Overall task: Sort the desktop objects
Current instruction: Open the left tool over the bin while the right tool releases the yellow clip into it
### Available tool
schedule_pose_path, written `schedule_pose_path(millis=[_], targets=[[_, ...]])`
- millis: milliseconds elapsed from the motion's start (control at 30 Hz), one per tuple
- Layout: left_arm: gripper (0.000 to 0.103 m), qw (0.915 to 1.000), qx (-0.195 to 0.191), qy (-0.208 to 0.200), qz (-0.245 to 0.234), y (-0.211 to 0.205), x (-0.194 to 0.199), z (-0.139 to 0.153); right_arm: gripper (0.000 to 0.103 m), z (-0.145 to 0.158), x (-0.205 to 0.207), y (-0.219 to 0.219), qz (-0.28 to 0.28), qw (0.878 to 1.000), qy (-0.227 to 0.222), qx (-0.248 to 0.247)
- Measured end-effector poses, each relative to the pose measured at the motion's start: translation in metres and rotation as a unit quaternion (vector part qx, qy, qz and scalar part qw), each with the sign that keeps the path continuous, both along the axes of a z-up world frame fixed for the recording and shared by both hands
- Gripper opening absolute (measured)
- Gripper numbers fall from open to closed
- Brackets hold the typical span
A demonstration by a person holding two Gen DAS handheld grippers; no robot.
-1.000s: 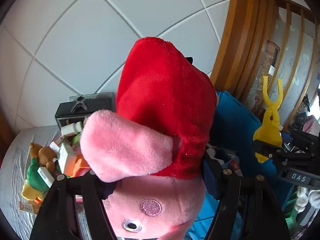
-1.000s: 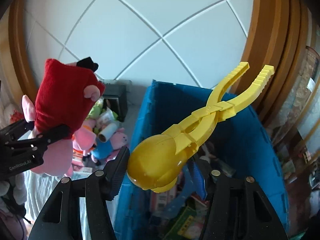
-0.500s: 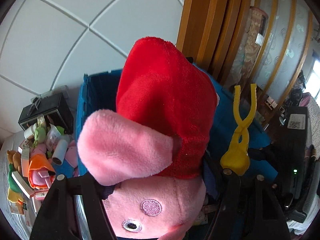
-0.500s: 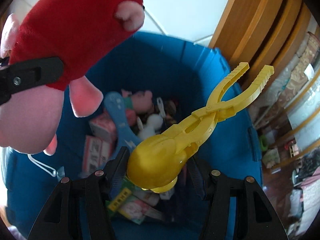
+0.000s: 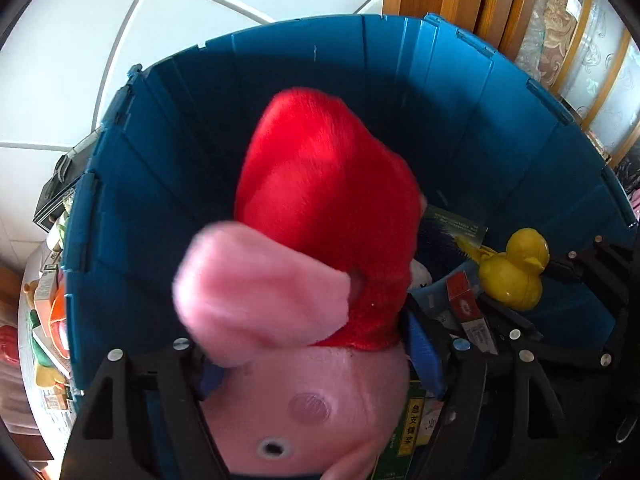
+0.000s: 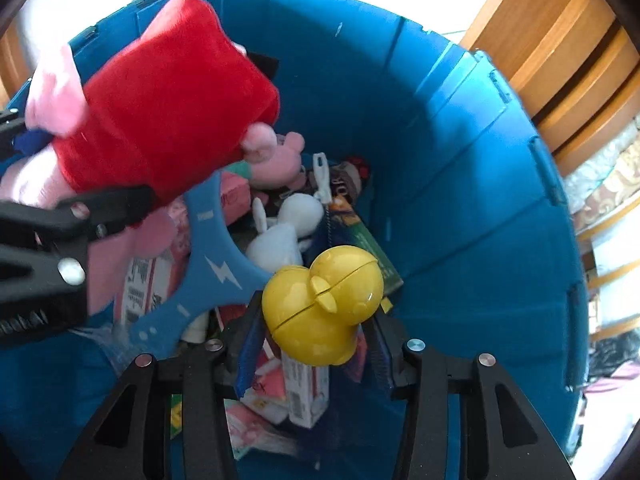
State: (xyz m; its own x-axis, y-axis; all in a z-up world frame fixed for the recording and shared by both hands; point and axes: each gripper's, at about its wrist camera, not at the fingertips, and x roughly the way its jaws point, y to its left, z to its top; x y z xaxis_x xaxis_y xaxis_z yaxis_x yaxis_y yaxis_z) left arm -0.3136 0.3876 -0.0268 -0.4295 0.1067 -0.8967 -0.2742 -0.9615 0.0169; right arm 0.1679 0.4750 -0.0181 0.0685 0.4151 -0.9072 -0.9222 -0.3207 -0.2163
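Plush pig toy (image 5: 320, 264) is held between the left gripper (image 5: 316, 364) jaws, which have just been widening, above the blue bin (image 5: 460, 92). Yellow duck-shaped clamp (image 6: 324, 304) (handles hidden) sits between the narrowing right gripper (image 6: 316, 344) jaws. Both are best released low, over a free spot among the bin's contents.

I see a deep blue bin (image 6: 480, 184) under me, holding a jumble: a white plush rabbit (image 6: 286, 228), a small pink plush (image 6: 280, 160), a blue paddle-shaped toy with a lightning mark (image 6: 208, 256), and printed cartons (image 6: 306, 384) on its floor. Left of the bin, a grey-covered surface (image 5: 30, 364) carries small boxes, an orange item (image 5: 58, 316) and a black case (image 5: 54, 188).
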Motion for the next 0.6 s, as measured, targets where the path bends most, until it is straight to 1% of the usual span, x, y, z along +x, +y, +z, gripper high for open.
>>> schedule_pose_path(millis=[33, 167, 200, 267, 333, 400, 433, 467, 533, 600], targets=[[0.081, 1.0000, -0.004, 0.002, 0.001, 0.001, 0.001, 0.000, 0.046, -0.001, -0.002, 0.001, 0.004, 1.000, -0.003, -0.002], [0.086, 0.9999, -0.012, 0.003, 0.003, -0.002, 0.003, -0.005, 0.048, -0.002, -0.003, 0.005, 0.000, 1.000, 0.000, -0.013], [0.089, 0.9999, -0.014, -0.001, 0.003, -0.004, 0.002, -0.008, 0.050, -0.011, -0.003, 0.009, -0.001, 1.000, 0.002, -0.019], [0.089, 0.9999, -0.009, -0.007, 0.002, -0.004, 0.005, -0.009, 0.056, -0.015, -0.002, 0.011, -0.002, 1.000, -0.001, -0.029], [0.089, 0.9999, -0.001, -0.010, 0.003, -0.006, 0.008, -0.007, 0.071, -0.016, -0.001, 0.011, -0.005, 0.999, -0.009, -0.033], [0.089, 0.9999, 0.009, -0.009, -0.004, -0.007, 0.013, -0.001, 0.079, -0.013, 0.002, 0.008, -0.010, 0.999, -0.007, -0.034], [0.089, 0.9999, 0.011, -0.006, -0.007, -0.008, 0.016, 0.003, 0.080, -0.010, 0.004, 0.006, -0.012, 0.999, -0.005, -0.032], [0.089, 0.9999, 0.012, -0.002, -0.011, -0.008, 0.011, 0.010, 0.082, -0.006, 0.005, 0.003, -0.012, 0.999, -0.003, -0.030], [0.089, 0.9997, 0.017, 0.009, -0.017, -0.011, 0.019, 0.021, 0.085, 0.002, 0.007, -0.005, -0.012, 1.000, -0.002, -0.022], [0.089, 0.9992, 0.028, 0.020, -0.023, -0.014, 0.028, 0.033, 0.086, 0.012, 0.009, -0.014, -0.013, 1.000, 0.000, -0.015]])
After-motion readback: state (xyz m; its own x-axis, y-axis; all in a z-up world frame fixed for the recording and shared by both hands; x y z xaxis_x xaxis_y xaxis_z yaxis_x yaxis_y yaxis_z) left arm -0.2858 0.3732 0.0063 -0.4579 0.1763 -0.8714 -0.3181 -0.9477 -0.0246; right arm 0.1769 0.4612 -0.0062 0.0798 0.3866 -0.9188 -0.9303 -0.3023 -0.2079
